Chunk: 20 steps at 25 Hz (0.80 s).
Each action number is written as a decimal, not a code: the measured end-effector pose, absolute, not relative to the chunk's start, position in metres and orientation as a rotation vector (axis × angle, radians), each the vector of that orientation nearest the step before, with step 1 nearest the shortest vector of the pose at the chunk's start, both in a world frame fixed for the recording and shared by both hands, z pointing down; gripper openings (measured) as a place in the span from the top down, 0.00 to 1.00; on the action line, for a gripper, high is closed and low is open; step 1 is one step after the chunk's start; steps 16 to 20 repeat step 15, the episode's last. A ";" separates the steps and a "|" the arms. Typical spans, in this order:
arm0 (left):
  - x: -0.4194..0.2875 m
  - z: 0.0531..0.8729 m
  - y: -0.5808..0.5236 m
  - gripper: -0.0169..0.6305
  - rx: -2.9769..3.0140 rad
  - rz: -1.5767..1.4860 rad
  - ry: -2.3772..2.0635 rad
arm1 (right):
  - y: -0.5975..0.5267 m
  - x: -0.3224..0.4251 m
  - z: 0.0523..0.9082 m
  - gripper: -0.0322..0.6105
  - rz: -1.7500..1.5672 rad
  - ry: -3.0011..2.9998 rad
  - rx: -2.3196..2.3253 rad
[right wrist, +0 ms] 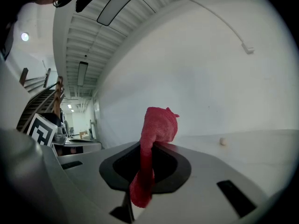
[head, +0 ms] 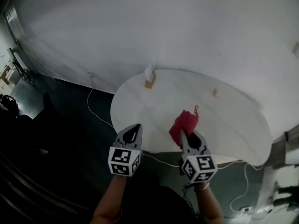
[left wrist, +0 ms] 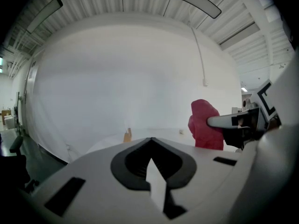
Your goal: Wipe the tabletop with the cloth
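Observation:
A red cloth [head: 185, 122] hangs bunched from my right gripper [head: 186, 135], which is shut on it above the near edge of the white oval table [head: 233, 120]. In the right gripper view the cloth [right wrist: 156, 129] stands up between the jaws and trails down over them. My left gripper [head: 134, 130] hovers at the table's near left edge, jaws shut with nothing in them. From the left gripper view [left wrist: 150, 143] the cloth [left wrist: 204, 125] shows at the right, pinched by the other gripper.
A small wooden stand with a white card [head: 149, 80] sits at the table's far edge. A small pale ball [head: 216, 92] lies towards the far right. A white wall rises behind the table. White cables [head: 93, 107] run over the dark floor.

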State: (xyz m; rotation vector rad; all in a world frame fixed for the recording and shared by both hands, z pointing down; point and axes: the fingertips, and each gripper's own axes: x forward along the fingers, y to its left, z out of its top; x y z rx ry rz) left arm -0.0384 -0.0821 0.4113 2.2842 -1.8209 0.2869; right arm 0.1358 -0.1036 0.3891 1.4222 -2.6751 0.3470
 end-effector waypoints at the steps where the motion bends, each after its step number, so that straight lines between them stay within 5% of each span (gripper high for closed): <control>1: -0.039 0.412 -0.082 0.97 2.282 0.284 -1.821 | -0.103 0.136 0.390 0.88 0.344 -2.673 1.422; 20: -0.048 0.416 -0.076 0.97 2.270 0.282 -1.834 | -0.099 0.125 0.396 0.88 0.329 -2.675 1.388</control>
